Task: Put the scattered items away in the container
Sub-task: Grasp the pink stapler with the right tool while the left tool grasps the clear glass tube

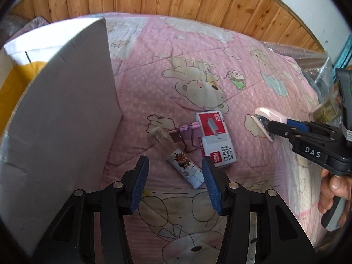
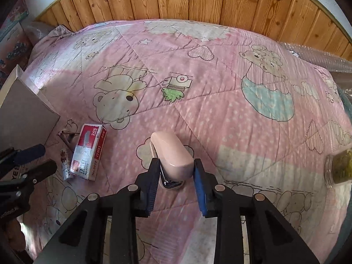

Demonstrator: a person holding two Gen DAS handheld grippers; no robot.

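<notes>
Glossy pink stapler (image 2: 170, 154) between pads

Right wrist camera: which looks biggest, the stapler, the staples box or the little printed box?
1. Pink stapler, though nearest the camera, so unsure.
2. Staples box.
3. Little printed box, clearly smallest.

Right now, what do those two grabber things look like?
Both grippers are black plastic frames with silver round bolts and ribbed dark-blue pads on the fingers. The right gripper has white letters "DAS" on its side. A bare hand grips its grey-and-black handle; no sleeve shows.
</notes>
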